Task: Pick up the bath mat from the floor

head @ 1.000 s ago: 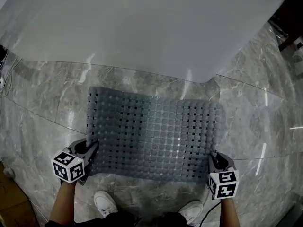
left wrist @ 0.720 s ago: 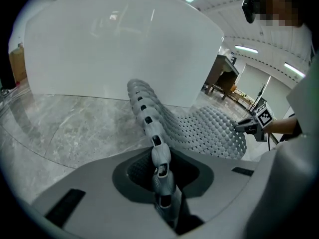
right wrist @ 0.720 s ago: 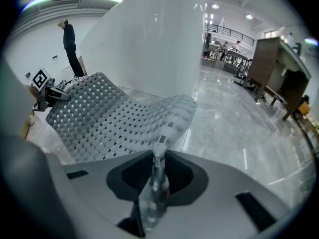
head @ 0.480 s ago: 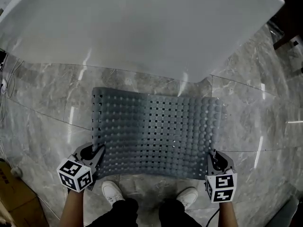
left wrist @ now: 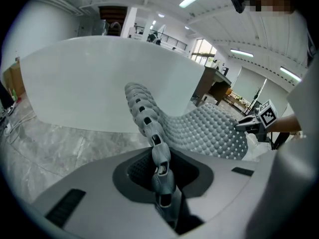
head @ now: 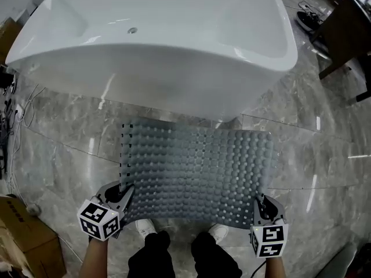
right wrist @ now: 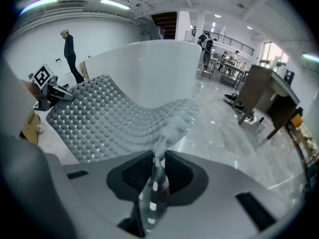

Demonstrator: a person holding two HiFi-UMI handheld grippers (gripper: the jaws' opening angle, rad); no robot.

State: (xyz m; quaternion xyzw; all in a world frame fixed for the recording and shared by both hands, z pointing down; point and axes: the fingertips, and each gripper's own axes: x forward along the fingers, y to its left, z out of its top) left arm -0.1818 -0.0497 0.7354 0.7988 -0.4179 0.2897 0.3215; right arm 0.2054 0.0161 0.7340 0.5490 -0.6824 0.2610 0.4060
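The grey studded bath mat [head: 197, 172] hangs off the floor between my two grippers, sagging in the middle, in front of the white bathtub [head: 156, 39]. My left gripper [head: 124, 194] is shut on the mat's near left corner; in the left gripper view the mat's edge [left wrist: 149, 128] runs up from between the jaws. My right gripper [head: 259, 201] is shut on the near right corner, and the mat [right wrist: 109, 118] spreads away to the left in the right gripper view. Each gripper shows in the other's view: the right gripper [left wrist: 238, 126] and the left gripper [right wrist: 70, 97].
Grey marble floor [head: 324, 155] lies all round. A cardboard box [head: 23, 242] stands at the lower left, cables [head: 14, 103] trail at the left, dark furniture [head: 348, 28] stands at the upper right. The person's shoes [head: 145, 227] are under the mat's near edge. A person [right wrist: 70, 56] stands far off.
Both grippers have risen with the mat, which has come off the floor and now sags between them. The view has pulled back, showing the whole tub.
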